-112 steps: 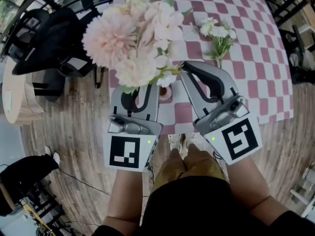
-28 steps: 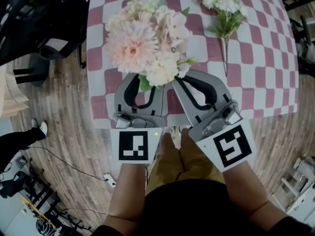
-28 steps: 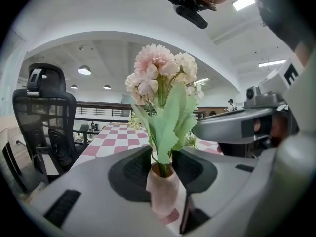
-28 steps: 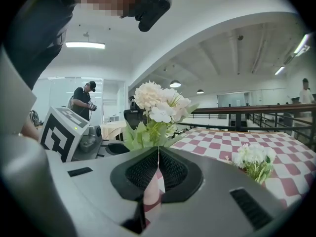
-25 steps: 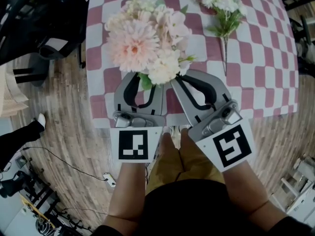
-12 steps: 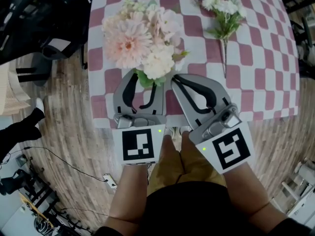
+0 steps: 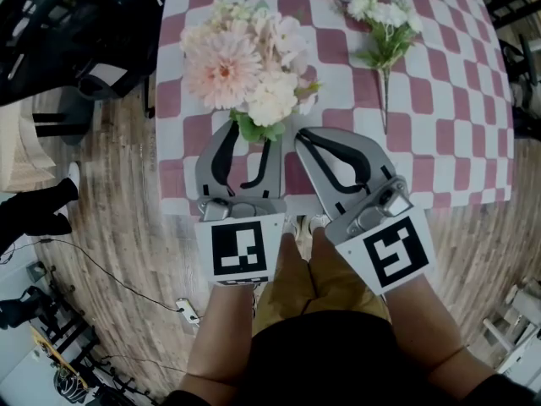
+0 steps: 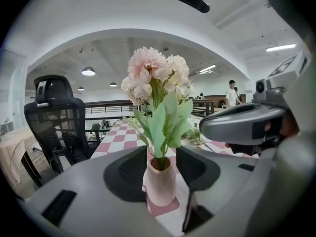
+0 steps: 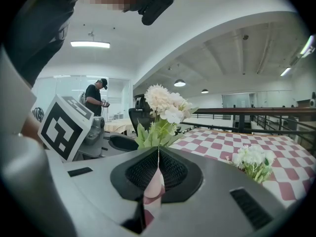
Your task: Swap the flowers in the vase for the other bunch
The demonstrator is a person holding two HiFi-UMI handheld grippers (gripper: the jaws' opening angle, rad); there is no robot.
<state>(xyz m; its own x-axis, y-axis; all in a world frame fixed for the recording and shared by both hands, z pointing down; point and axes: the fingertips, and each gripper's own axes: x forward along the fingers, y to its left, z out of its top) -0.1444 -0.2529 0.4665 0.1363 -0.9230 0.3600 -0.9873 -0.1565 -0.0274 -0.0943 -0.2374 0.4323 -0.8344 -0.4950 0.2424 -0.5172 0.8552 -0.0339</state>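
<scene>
The left gripper view showed the pink vase (image 8: 160, 184) on the checked table (image 7: 439, 117), standing between the spread jaws of the left gripper (image 8: 161, 154), which had just been opening. The head view hid that vase under the pink bunch (image 7: 241, 62). Right of the vase, the right gripper (image 9: 158, 151) was pressed together. The white bunch (image 7: 380, 24) lay beyond the vase, rightward. Both cubes bore black square markers (image 7: 243, 248).

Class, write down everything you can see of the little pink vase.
The vase is small, pale pink and matte, ceramic-looking, with a rounded body and narrower neck. It stands upright on the checked tablecloth, holding a pink-and-cream bouquet with green leaves. It sits between the jaws of the left gripper, which have just been opening; neither pad touches it.
</scene>
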